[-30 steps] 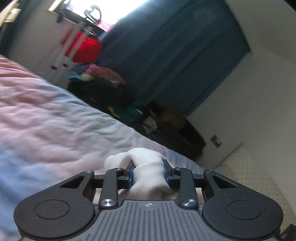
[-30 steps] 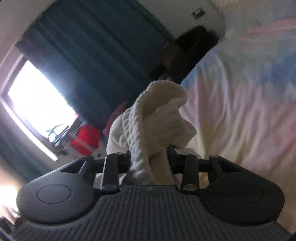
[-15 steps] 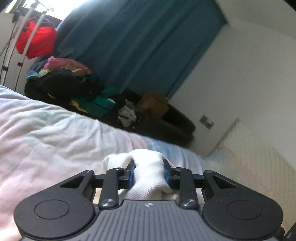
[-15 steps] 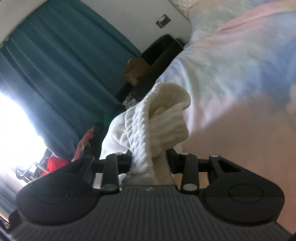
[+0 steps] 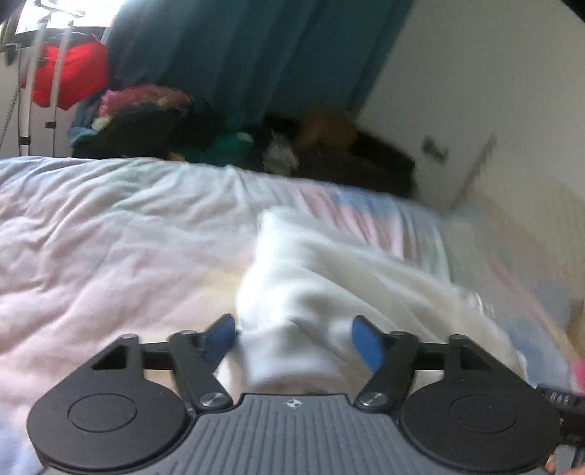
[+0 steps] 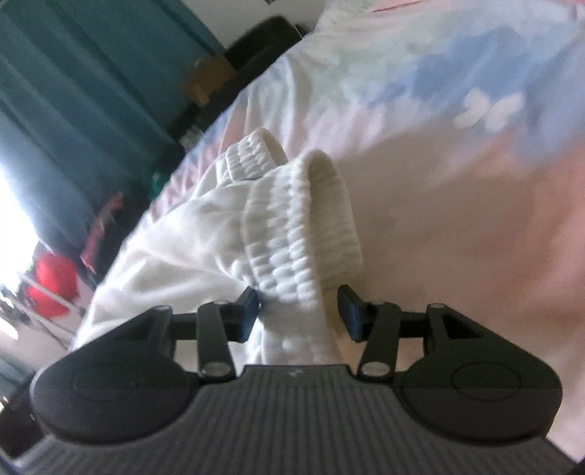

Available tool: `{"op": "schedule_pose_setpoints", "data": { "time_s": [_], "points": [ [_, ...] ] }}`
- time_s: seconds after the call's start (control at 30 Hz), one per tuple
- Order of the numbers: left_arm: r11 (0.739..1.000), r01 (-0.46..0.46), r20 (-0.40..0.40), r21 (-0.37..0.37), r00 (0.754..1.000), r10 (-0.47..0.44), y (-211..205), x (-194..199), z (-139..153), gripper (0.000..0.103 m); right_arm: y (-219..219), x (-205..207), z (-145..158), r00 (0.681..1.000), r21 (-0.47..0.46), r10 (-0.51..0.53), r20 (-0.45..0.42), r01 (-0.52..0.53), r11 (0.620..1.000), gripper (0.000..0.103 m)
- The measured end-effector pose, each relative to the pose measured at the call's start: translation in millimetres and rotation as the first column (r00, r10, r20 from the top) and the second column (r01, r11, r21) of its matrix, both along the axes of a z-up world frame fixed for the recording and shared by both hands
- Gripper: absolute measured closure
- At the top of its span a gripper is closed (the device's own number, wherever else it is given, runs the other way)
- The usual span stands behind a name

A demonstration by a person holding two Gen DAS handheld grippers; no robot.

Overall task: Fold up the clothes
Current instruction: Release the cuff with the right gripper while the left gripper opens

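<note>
Lowered since a second ago, the white garment [image 5: 292, 292] now lies on the pastel duvet [image 5: 109, 237], its ribbed waistband [image 6: 310, 226] between both claws; left gripper [image 5: 292, 338] and right gripper [image 6: 298, 310] are opening, pads off the cloth.

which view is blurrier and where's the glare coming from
Left wrist view: blurrier, with the white garment and the far wall smeared by motion, while the left hand-held gripper stays sharp; glare from the window at top left. Right wrist view: the ribbed waistband reads clearly, the window blows out white at the left edge, and the fisheye bends the bed.
</note>
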State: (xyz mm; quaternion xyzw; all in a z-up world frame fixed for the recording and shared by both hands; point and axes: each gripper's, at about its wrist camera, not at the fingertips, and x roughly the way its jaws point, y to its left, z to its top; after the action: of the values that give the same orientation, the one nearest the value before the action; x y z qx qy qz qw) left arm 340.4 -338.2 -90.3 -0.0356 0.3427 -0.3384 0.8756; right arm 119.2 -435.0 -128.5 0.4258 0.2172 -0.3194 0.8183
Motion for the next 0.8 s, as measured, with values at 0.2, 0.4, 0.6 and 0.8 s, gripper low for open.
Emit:
{"op": "schedule_pose_setpoints", "data": {
  "time_s": [0.2, 0.4, 0.6, 0.8],
  "points": [
    [0.998, 0.048, 0.100, 0.040, 0.994, -0.052, 21, -68, 73, 0.019, 44, -53, 76, 0.999, -0.145, 0.036, -0.008, -0.036, 0.989, 0.052],
    [0.996, 0.082, 0.188, 0.026, 0.978, -0.086, 62, -152, 135, 0.007, 83, -101, 145, 0.991, -0.275, 0.133, 0.024, -0.121, 0.954, 0.036],
    [0.997, 0.079, 0.300, 0.023, 0.950, -0.082, 113, -240, 176, 0.000, 134, -155, 195, 0.977, -0.403, 0.203, 0.065, -0.161, 0.901, 0.015],
    [0.997, 0.073, 0.372, 0.018, 0.925, -0.074, 154, -309, 201, 0.000, 194, -197, 220, 0.961, -0.526, 0.276, 0.033, -0.218, 0.822, 0.015]
  ]
}}
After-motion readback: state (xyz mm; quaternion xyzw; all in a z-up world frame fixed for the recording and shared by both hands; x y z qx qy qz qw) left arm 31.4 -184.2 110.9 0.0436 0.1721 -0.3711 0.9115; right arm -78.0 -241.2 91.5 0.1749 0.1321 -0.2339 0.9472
